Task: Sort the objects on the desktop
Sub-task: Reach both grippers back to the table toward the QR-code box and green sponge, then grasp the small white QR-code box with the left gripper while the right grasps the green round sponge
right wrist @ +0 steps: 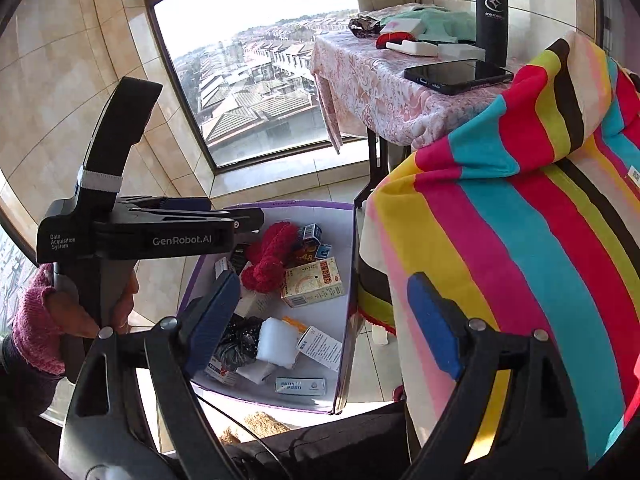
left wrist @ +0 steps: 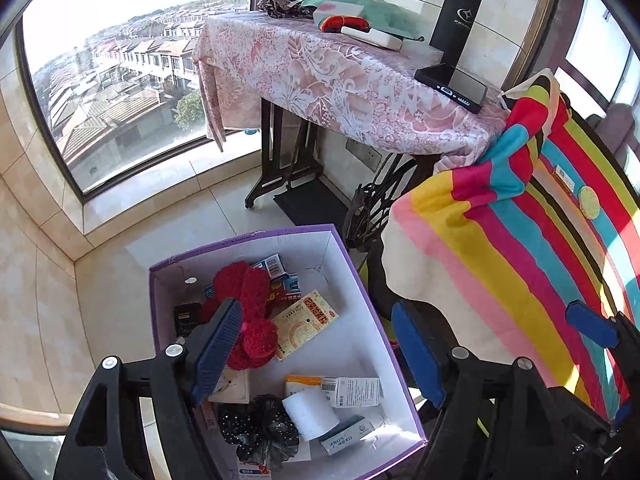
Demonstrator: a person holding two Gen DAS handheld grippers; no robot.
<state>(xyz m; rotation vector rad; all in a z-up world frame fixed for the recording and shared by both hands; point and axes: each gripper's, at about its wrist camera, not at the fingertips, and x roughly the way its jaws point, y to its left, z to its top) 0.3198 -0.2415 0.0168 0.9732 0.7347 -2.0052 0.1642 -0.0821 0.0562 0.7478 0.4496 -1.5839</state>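
Both grippers hang over the purple-rimmed white cardboard box point(left wrist: 340, 344) on the floor tiles. Left gripper point(left wrist: 318, 350): jaws wide apart, nothing btwn the blue pads. Right gripper point(right wrist: 326, 322): also spread wide, holding nothing. Box contents: red knitted yarn piece point(left wrist: 250, 312), yellow medicine carton point(left wrist: 306, 322), white foam roll point(left wrist: 308, 412), black sparkly scrunchie point(left wrist: 258, 430), several small white/blue cartons. W/ pink floral cloth, the table point(left wrist: 320, 76) behind carries a black thermos bottle point(left wrist: 456, 12), black smartphone point(left wrist: 452, 88), white flat case point(left wrist: 372, 37), red-black item, green fabric. Striped multicolour blanket point(left wrist: 500, 240) drapes just right of box.
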